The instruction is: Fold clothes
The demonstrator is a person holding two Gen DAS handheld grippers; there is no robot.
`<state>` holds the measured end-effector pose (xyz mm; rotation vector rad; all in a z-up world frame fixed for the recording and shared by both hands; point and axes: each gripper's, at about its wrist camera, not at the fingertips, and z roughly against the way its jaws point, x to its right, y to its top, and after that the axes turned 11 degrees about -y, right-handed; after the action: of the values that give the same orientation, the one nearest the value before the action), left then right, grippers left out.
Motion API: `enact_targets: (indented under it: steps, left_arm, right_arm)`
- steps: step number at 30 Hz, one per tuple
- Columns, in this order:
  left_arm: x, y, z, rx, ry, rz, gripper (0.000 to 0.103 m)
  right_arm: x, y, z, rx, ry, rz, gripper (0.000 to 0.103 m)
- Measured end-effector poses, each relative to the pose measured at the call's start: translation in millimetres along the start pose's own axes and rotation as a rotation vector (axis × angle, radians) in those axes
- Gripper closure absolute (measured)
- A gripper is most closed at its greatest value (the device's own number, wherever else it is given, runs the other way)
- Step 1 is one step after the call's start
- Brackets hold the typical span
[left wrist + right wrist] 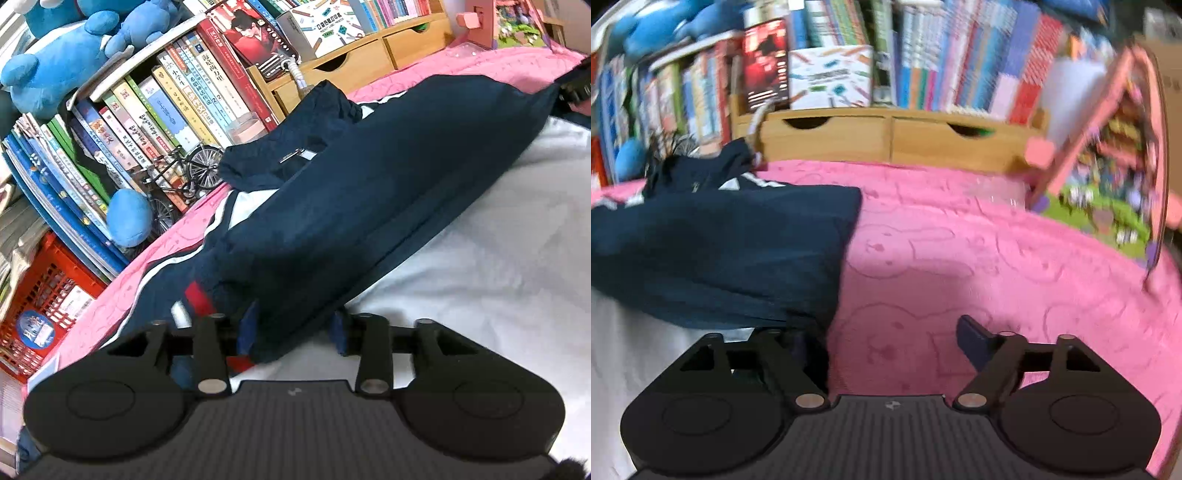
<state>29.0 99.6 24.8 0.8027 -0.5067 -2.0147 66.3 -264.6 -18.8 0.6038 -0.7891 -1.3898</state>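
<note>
With the navy jacket folded over on the pink blanket, its hem lying loose between the spread left tongs and just left of the spread right tongs, a fold looks just released, so next calls for regripping an edge.

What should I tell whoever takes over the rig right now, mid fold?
Left gripper: jaws apart, with the near edge of the navy jacket lying between them; not clearly pinched.
Right gripper: open, nothing between the pads; the jacket's corner lies at its left finger.
Jacket: on the pink blanket, navy half folded over the white part, collar end bunched toward the bookshelf.
Done: one fold laid over.
Left: probably flatten the collar end and fold again.
</note>
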Motion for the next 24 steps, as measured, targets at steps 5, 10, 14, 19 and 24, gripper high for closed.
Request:
enact_targets:
  steps: [5, 10, 14, 19, 24]
  left_arm:
    - [-42, -32, 15, -0.045, 0.017, 0.182, 0.015]
    - [-73, -43, 40, 0.029, -0.012, 0.394, 0.017]
    - [-58, -16, 51, 0.187, -0.129, 0.432, 0.016]
    - [-32, 9, 11, 0.157, -0.140, 0.427, 0.015]
    - [-21, -3, -20, 0.102, -0.119, 0.439, 0.014]
  right_arm:
    - [-1, 0, 0, -0.006, -0.038, -0.011, 0.019]
    - [-5, -1, 1, 0.000, -0.061, 0.005, 0.016]
    - [-1, -1, 4, 0.000, -0.049, 0.002, 0.016]
    - [11, -2, 12, 0.019, -0.055, 0.003, 0.009]
    - [8, -5, 11, 0.021, -0.089, 0.034, 0.006]
